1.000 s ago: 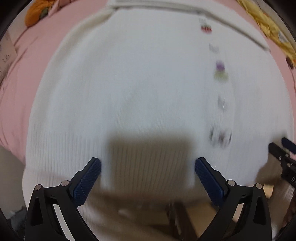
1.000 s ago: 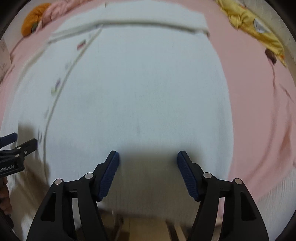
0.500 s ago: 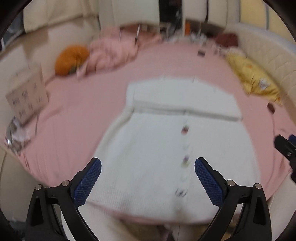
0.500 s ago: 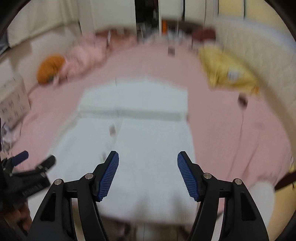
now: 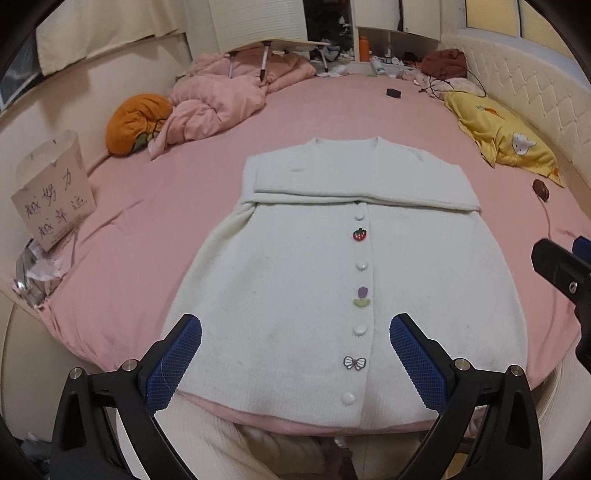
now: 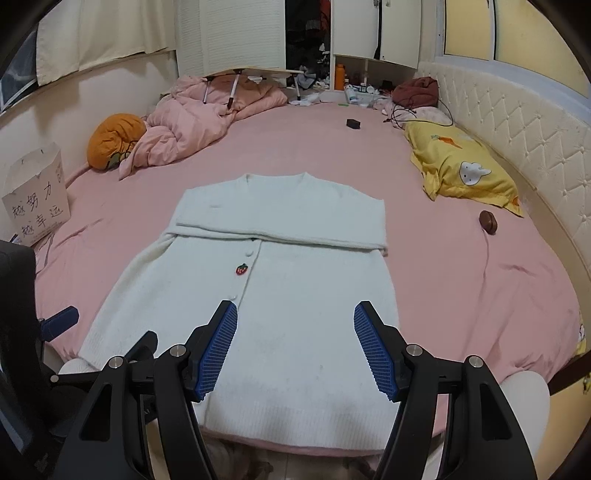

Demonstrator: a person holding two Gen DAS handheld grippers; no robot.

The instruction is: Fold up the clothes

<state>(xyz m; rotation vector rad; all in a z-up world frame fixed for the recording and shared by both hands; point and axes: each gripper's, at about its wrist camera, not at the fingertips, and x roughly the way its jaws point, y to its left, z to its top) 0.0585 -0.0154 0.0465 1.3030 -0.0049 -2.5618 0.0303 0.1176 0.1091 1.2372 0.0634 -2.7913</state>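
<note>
Left wrist view: the left hand-held gripper [image 5: 295, 350] hangs wide and empty above the near hem of the white knitted cardigan with novelty buttons [image 5: 295, 266], which lies flat at the near edge of the pink-sheeted bed [image 5: 332, 110], sleeves folded across its chest.

Right wrist view: the right hand-held gripper [image 6: 295, 343] is likewise spread, gripping nothing, over the cardigan's [image 6: 314, 295] lower half. A yellow rabbit-print pillow [image 6: 461, 170] lies along the bed's [image 6: 295, 140] right edge.

Place: a home bedroom.
Bed: wide, with a pink sheet [image 5: 332, 110] and a cream tufted headboard [image 6: 517, 122].
Bedding: crumpled pink quilt [image 5: 218, 99], yellow pillow [image 6: 461, 170], orange cushion [image 5: 136, 122].
Storage: open wardrobe [image 6: 306, 37] with clothes, cluttered shelves beside it.
Window: cream curtain [image 5: 103, 29].
</note>
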